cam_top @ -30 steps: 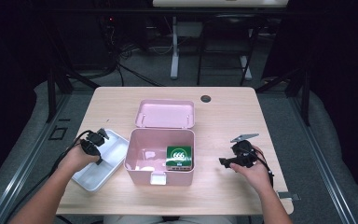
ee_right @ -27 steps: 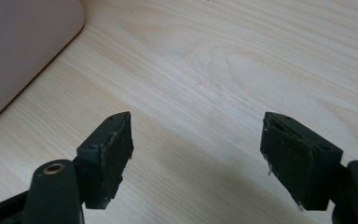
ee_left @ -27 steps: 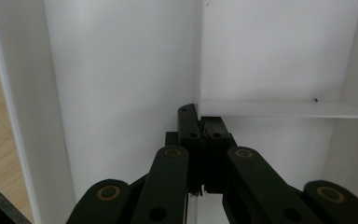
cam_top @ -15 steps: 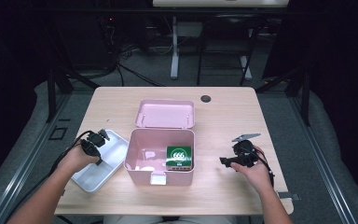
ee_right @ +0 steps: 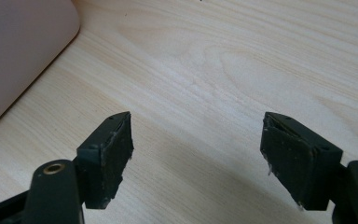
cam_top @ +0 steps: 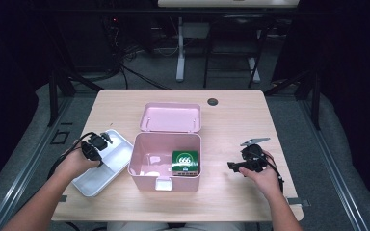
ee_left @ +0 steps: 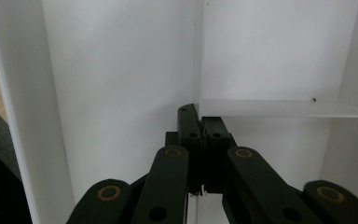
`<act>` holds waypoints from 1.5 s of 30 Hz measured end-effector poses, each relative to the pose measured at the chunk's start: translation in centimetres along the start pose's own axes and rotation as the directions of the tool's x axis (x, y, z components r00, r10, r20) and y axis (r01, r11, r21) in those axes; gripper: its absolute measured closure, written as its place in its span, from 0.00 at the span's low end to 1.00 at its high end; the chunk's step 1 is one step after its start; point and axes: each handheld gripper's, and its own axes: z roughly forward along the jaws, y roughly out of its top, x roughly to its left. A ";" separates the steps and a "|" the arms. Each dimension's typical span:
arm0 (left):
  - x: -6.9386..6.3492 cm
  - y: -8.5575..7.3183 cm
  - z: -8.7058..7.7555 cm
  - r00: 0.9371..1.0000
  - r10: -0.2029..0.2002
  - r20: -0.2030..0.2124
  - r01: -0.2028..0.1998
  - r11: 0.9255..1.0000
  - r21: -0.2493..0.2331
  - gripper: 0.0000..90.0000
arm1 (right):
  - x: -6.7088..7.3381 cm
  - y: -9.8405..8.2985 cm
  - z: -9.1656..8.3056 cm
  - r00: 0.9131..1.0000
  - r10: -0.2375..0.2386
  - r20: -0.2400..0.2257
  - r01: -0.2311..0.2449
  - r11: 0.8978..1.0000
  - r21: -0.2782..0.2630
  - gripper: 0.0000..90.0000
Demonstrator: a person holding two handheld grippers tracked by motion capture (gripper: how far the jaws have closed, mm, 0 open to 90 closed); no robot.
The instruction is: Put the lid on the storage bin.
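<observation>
White tray (cam_top: 103,166) lies on the table (cam_top: 231,110) at 9 o'clock of the pink box (cam_top: 166,161), just beside it. Left gripper (cam_top: 96,147) has its jaws clamped on the tray's inner divider (ee_left: 279,108). Right gripper (cam_top: 236,166), at 3 o'clock, stands apart, empty.

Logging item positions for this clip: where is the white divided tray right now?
In the high view the white tray lies on the table's left side, just left of the open pink box, with the left gripper shut on its inner divider.
</observation>
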 end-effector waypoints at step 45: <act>-1.5 -0.7 -12.5 0.907 0.379 -0.186 -0.400 0.912 -0.091 0.99 | -0.4 -0.2 0.2 1.000 0.010 -0.001 -0.010 1.000 -0.005 0.28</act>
